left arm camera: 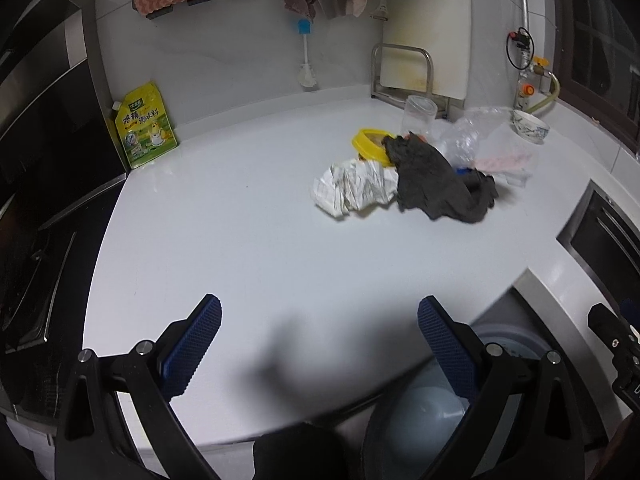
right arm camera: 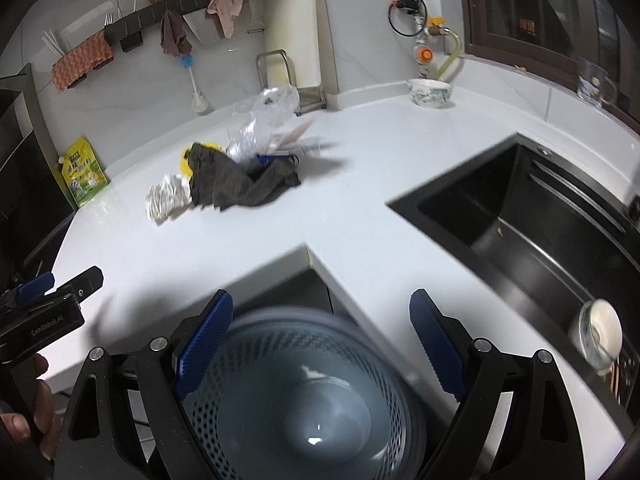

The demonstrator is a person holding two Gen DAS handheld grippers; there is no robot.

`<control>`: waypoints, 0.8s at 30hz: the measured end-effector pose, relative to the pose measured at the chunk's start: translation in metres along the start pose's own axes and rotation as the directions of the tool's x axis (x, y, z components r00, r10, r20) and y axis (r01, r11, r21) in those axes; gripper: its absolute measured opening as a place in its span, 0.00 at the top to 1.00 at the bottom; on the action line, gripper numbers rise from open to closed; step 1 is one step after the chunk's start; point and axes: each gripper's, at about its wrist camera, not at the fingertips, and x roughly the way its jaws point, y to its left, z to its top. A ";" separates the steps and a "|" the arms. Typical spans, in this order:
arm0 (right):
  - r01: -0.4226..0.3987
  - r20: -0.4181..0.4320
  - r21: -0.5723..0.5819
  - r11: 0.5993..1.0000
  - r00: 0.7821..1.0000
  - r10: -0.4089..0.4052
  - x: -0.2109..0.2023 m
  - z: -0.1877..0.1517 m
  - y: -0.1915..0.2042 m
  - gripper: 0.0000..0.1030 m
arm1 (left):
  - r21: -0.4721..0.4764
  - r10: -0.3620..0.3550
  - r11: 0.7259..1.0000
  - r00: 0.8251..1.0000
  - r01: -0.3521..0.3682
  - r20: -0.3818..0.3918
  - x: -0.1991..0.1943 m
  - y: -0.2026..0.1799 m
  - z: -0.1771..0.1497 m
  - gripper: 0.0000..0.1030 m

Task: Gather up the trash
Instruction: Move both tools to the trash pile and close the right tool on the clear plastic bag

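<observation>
A pile of trash lies on the white counter (left arm camera: 240, 248): crumpled white paper (left arm camera: 354, 190), a dark grey rag (left arm camera: 436, 184), a yellow lid (left arm camera: 370, 146), a crushed clear plastic bottle (left arm camera: 464, 136) and a thin plastic bag (left arm camera: 508, 152). The same pile shows in the right wrist view: paper (right arm camera: 166, 200), rag (right arm camera: 240, 182), plastic (right arm camera: 260, 128). My left gripper (left arm camera: 320, 344) is open and empty over the counter's near edge. My right gripper (right arm camera: 322, 336) is open and empty above a grey perforated bin (right arm camera: 304, 400) below the counter corner.
A yellow seasoning pouch (left arm camera: 144, 128) leans at the back left by the black stove (left arm camera: 36, 200). A clear jar (left arm camera: 418, 114), a patterned bowl (right arm camera: 430, 92) and a metal rack (left arm camera: 402, 72) stand at the back. A black sink (right arm camera: 540, 236) holds a white cup (right arm camera: 600, 332).
</observation>
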 end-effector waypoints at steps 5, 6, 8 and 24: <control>-0.025 0.041 -0.048 0.999 0.999 0.027 0.019 0.034 0.008 0.17 | -0.022 -0.005 1.000 1.000 0.005 0.026 0.020 0.004 0.025 0.06; -0.029 0.046 -0.052 0.998 0.998 0.031 0.023 0.040 0.009 0.17 | -0.023 -0.003 1.000 1.000 0.004 0.030 0.024 0.003 0.030 0.06; -0.037 0.051 -0.058 0.998 0.998 0.040 0.033 0.054 0.012 0.17 | -0.027 0.001 1.000 0.999 0.000 0.036 0.032 0.003 0.038 0.06; -0.061 0.041 -0.186 0.981 0.997 0.070 0.121 0.145 0.064 0.17 | -0.038 0.035 0.999 0.999 -0.034 0.012 0.090 0.010 0.068 0.06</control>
